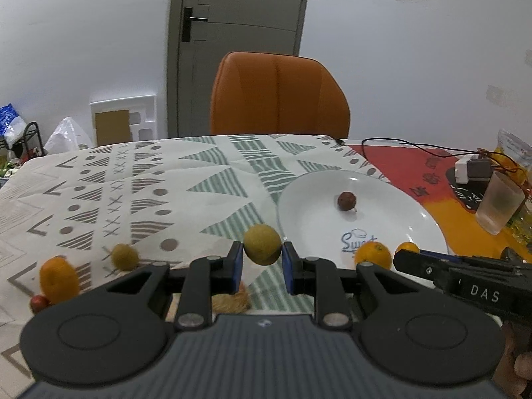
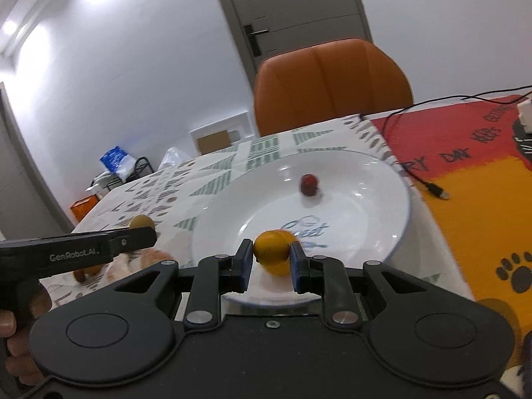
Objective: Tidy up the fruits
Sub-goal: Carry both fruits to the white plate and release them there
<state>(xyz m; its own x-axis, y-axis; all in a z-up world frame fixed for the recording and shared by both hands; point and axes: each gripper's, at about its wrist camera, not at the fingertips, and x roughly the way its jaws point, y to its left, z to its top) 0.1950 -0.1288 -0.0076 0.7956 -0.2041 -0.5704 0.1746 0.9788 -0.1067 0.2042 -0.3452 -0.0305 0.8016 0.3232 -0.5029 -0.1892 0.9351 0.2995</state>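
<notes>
On the left wrist view, I hold my left gripper (image 1: 262,262) level above the tabletop (image 1: 199,179), clamped on a green fruit (image 1: 262,244). To its right, the right gripper's side reads "DAS"; the plate (image 1: 382,219) reads "Sweet".

On the right wrist view, my right gripper (image 2: 271,264) tilts over the plate's (image 2: 365,206) near rim, clamped on an orange (image 2: 272,246). The left gripper's side reads "GenRobot.AI".

White walls (image 1: 83,33), grey door (image 1: 239,33), orange chair (image 1: 279,96)
</notes>
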